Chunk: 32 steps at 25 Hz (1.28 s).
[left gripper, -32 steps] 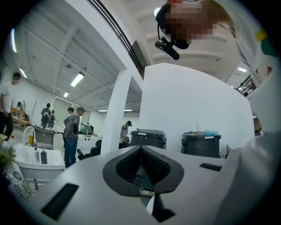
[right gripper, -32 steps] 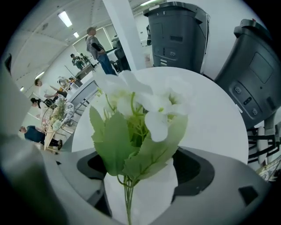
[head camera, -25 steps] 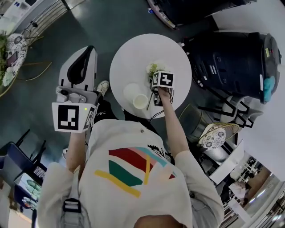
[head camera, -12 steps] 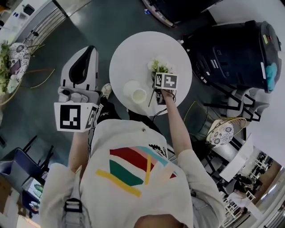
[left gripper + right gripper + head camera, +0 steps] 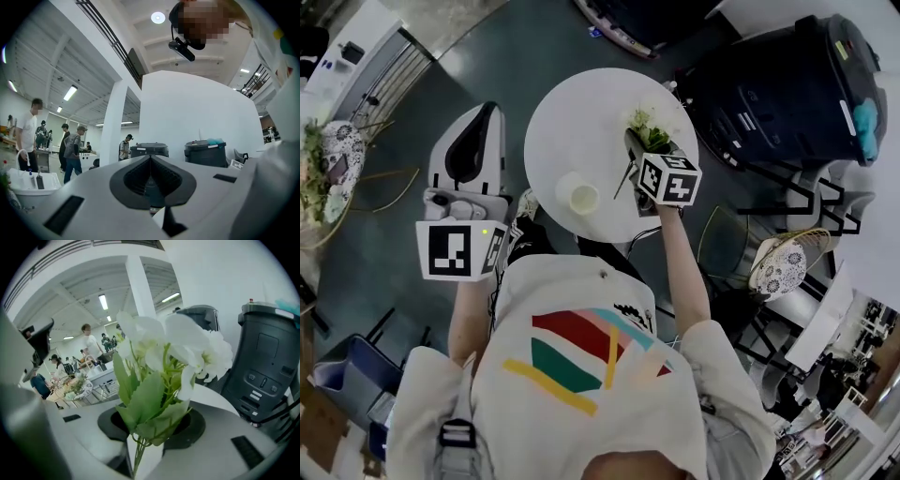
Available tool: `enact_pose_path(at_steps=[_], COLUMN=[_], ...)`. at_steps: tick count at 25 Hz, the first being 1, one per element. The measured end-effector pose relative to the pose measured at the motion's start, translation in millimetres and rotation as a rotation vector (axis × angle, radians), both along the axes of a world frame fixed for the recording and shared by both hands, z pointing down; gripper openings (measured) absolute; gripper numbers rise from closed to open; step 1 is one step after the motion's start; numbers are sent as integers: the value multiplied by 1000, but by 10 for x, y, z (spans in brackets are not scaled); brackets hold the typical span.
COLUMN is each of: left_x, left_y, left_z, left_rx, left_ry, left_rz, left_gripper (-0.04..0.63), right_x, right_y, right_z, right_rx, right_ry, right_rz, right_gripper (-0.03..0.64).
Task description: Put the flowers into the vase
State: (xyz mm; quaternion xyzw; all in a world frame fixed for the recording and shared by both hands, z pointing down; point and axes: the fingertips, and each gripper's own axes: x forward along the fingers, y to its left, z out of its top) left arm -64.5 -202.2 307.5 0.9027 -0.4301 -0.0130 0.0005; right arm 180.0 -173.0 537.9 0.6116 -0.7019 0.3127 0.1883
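A bunch of white flowers (image 5: 649, 129) with green leaves hangs above the right side of the round white table (image 5: 581, 122). My right gripper (image 5: 639, 155) is shut on its stems; its jaws have just been closing with the stems between them. In the right gripper view the blooms and leaves (image 5: 164, 362) fill the middle, and the stems (image 5: 137, 453) run down between the jaws of the right gripper (image 5: 150, 427). A small white vase (image 5: 581, 197) stands near the table's front edge, left of the flowers. My left gripper (image 5: 478, 122) hovers off the table to the left, shut (image 5: 150, 180) and holding nothing.
Large black bins (image 5: 769, 94) stand right of the table and show in the left gripper view (image 5: 205, 152). Patterned-cushion chairs sit at right (image 5: 778, 267) and far left (image 5: 337, 141). Several people (image 5: 70, 150) stand in the background.
My right gripper has lifted the flowers up off the table and tilted them; the bunch now sits higher and farther right. My left gripper has shifted only a little.
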Motion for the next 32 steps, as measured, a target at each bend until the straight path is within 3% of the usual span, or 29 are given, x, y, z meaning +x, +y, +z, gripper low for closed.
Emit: enact_pose_path(at_steps=[6, 12, 18, 25, 29, 32], left_x=[264, 502, 640, 641, 524, 330], left_y=[107, 252, 385, 600, 669, 718], left_z=[-123, -201, -307, -298, -287, -283], left_rx=[26, 55, 93, 102, 101, 103], left_ry=[3, 1, 17, 10, -1, -14], left_rz=[47, 52, 0, -105, -170, -235], left_gripper=[9, 9, 9, 9, 9, 9], right_x=[-129, -305, -492, -774, -987, -1155], right_y=[11, 287, 636, 895, 912, 897], right_z=[-973, -1993, -2808, -3176, -2999, -2816], right_rx=[285, 571, 764, 889, 862, 812], right_ry=[-72, -174, -275, -321, -296, -337], right_rz=[-51, -178, -339, -559, -661, -707], right_gripper=[161, 161, 161, 161, 161, 161])
